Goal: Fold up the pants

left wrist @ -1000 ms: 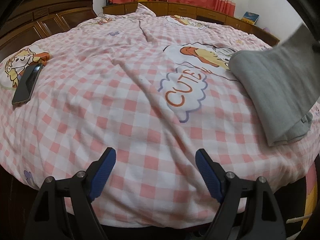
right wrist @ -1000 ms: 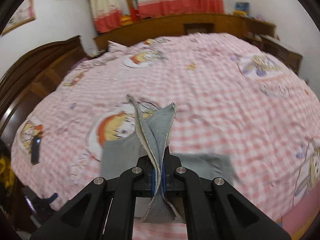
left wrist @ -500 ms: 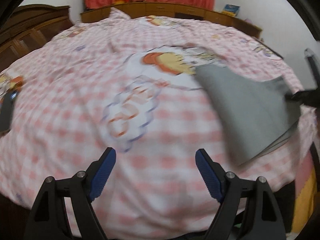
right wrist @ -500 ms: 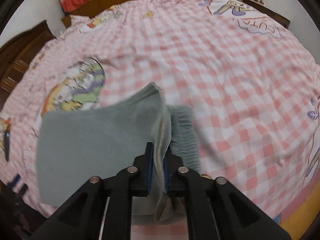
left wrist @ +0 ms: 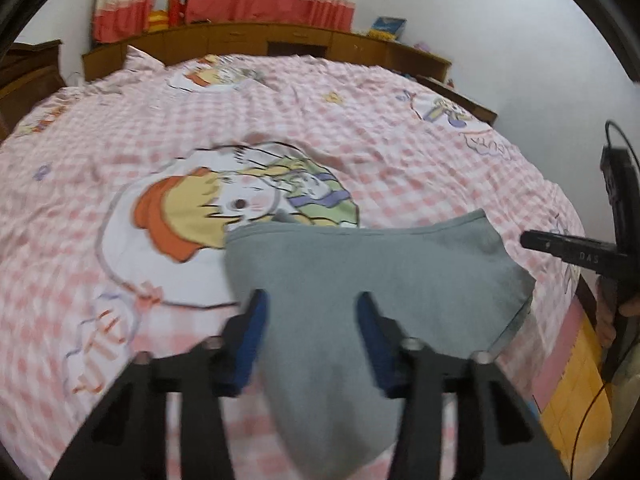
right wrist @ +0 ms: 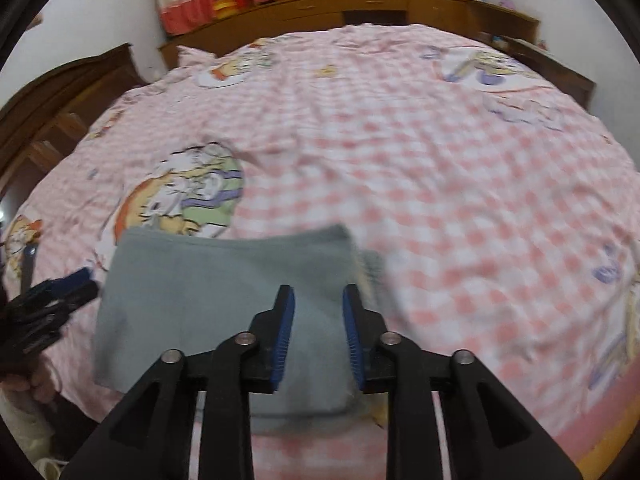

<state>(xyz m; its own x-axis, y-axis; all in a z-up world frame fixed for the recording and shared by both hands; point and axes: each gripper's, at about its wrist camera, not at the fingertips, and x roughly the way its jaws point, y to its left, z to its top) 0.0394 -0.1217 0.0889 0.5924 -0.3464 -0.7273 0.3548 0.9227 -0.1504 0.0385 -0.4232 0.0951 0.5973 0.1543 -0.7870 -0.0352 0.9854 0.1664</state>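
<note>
**Right jaws let go of the pants as the left comes in over the fold**

A second ago we hold a bunched edge of the grey pants [right wrist: 208, 292] pinched upright in the right gripper [right wrist: 318, 332], lifted off the bed [right wrist: 440, 160]. Now that edge is down: the pants lie as a flat folded rectangle on the pink checked cover, at the near edge of the bed, just this side of the round cartoon print [right wrist: 188, 196]. The right jaws are opening; the blue pads stand apart over the right end of the cloth, and we see grey fabric in the gap but no pad pressing on it, so we read this as a release.

The left gripper [left wrist: 310, 336] was well to the left over bare cover, with the pants far off to its right. Now it sits directly above the pants [left wrist: 380, 272], which fill the middle and near part of its view. Its jaws are closing, yet the pads are apart with cloth showing beneath and between them; blur keeps us from saying whether they touch it, and we see no pinch.

In the left view the right gripper [left wrist: 576, 254] shows at the far right edge, beside the pants.

We judge that one fold has just been laid down. What remains, we think, is either a smoothing pass or a further fold from the left end. The loose right-hand layers look slightly ruffled, so they may need squaring first.
</note>
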